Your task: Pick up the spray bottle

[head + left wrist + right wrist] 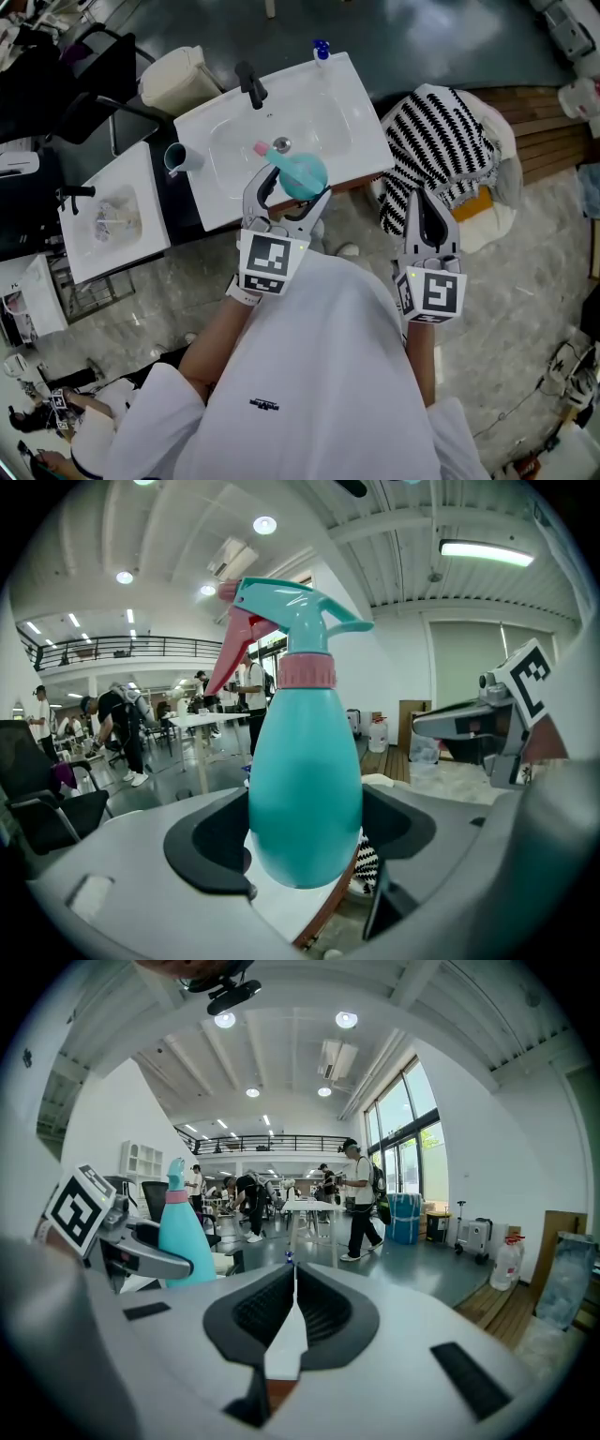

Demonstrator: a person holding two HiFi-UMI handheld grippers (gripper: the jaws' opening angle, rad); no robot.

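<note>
Nearest, below the person's white sleeves, the left gripper [296, 186] is clenched on the spray bottle [305, 780] - both pads press the teal belly low down, and the rounded base hangs clear of the surface under it. The bottle stands upright between the jaws, just over the near edge of the white sink [356, 103], its pink trigger and teal nozzle towards the basin. Off to the right, well apart, the right gripper [427, 199] is over the stone floor with its jaws pressed together - nothing between them. Just beyond it lies a black-and-white striped cloth [441, 141]. Farther back, a black tap [251, 84] stands on the sink's rear rim, and a cup [184, 159] sits beside its left edge.
</note>
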